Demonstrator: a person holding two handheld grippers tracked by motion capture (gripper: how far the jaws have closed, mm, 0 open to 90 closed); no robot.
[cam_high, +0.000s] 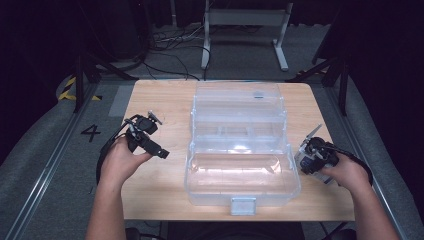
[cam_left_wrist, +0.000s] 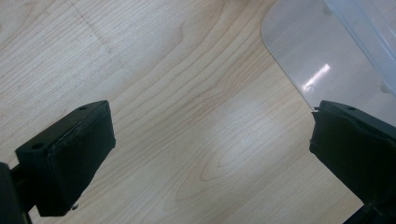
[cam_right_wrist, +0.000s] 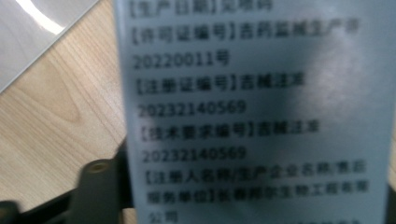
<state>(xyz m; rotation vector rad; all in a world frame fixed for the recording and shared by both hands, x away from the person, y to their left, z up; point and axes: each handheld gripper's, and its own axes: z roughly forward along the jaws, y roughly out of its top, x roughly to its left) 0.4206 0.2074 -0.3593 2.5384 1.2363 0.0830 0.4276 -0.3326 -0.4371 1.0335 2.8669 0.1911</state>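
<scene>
A clear plastic box (cam_high: 242, 172) stands open in the middle of the wooden desk (cam_high: 155, 185), its lid tilted back and a latch at the near edge. The left hand-held gripper (cam_high: 159, 150) hovers just left of the box, held in the person's left hand (cam_high: 120, 160), and points toward the box's near left corner. In the left gripper view its two black jaws stand wide apart with nothing between them, bare desk wood below and a rounded corner of the box (cam_left_wrist: 317, 56) at the upper right. The right hand-held gripper (cam_high: 306, 159) is at the desk's right edge, just beside the box's right wall, held in the right hand (cam_high: 345, 172). A small white-and-blue packet (cam_high: 303, 161) sits at its tip. In the right gripper view this packet (cam_right_wrist: 257, 112) stands close before the camera between the jaws, a pale label printed with dark characters and numbers, blurred. One black jaw shows at the lower left, beside the packet's edge; the jaws are about half closed around it, and whether the pads press on it I cannot tell.
</scene>
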